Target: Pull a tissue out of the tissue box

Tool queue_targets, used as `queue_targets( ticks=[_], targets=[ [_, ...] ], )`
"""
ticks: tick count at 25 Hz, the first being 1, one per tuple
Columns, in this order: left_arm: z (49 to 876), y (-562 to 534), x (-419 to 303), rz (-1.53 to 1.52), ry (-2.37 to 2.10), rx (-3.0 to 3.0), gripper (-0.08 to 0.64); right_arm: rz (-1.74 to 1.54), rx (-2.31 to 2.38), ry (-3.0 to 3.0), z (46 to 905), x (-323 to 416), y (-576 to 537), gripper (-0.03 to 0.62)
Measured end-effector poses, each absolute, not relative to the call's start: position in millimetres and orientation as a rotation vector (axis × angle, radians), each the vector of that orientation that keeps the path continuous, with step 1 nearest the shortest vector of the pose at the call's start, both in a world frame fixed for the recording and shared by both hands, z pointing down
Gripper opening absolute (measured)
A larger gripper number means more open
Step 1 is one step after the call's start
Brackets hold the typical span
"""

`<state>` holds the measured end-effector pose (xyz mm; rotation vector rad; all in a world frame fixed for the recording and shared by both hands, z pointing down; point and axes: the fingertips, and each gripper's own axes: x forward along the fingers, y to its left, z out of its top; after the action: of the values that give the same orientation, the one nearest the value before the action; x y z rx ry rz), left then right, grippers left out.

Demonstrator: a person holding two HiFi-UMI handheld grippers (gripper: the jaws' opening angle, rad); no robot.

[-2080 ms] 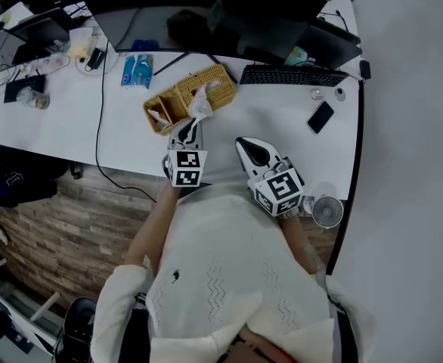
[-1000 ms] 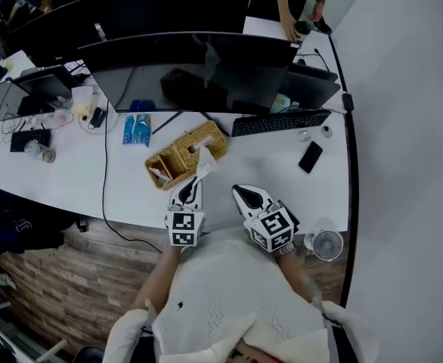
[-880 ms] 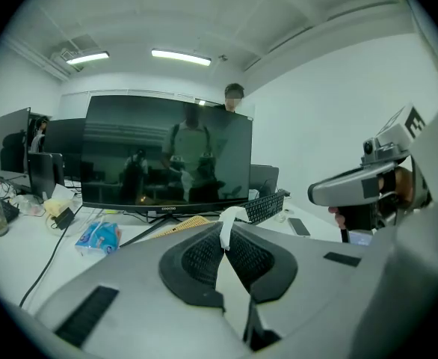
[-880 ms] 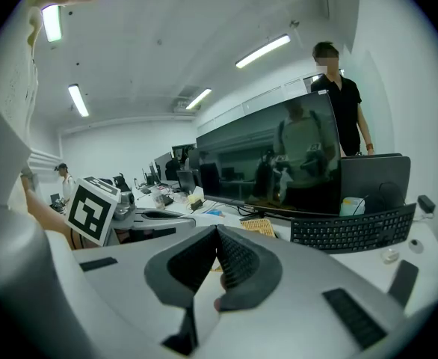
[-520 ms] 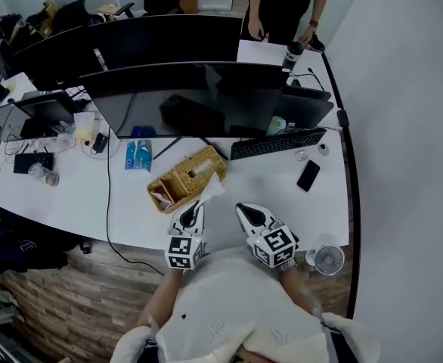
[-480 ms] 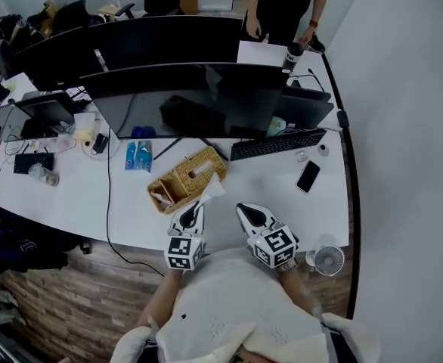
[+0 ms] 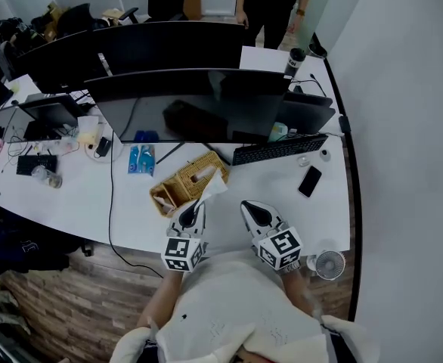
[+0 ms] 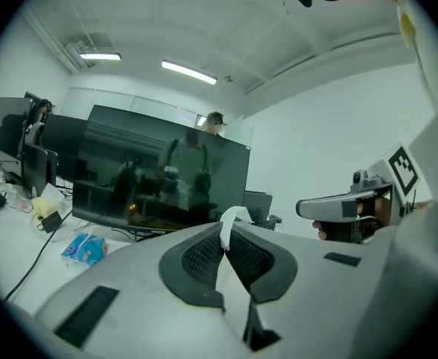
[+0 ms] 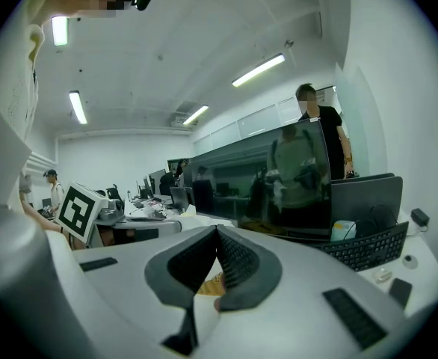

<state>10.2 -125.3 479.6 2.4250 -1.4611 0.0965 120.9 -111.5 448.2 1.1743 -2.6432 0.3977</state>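
We count one tan woven tissue box (image 7: 185, 181) on the white bench (image 7: 271, 184). Our left claw (image 8: 224, 239) is clamped on one white tissue (image 8: 223, 226). Our right claw (image 9: 217, 234) is closed and empty. One black keyboard (image 7: 279, 148) lies far right.

The tissue box (image 7: 185, 185) is coarse woven wicker, straw-coloured and rough. The tissue (image 7: 212, 187) is thin white paper, soft and crumpled. The left tool (image 7: 198, 204) and the right tool (image 7: 246, 205) have smooth, matt grey plastic shells, and their dark pads (image 8: 200, 260) show a fine ribbed, rubbery texture. The tabletop (image 7: 282, 199) is smooth white with a dull sheen. On the far side, the monitor (image 7: 184, 108) has a glossy black, mirror-like screen. The near sweater (image 7: 229, 308) is white knitted cloth. The floor (image 7: 48, 308) at the left looks like brown wood planks.
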Motion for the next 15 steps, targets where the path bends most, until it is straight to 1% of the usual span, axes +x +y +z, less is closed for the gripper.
queue_targets(
  ticks=[15],
  targets=[
    [447,-126,15,0.022,-1.464,2.491,0.014,0.316,1.242,-2.679,419,128,-120,0.002]
  ],
)
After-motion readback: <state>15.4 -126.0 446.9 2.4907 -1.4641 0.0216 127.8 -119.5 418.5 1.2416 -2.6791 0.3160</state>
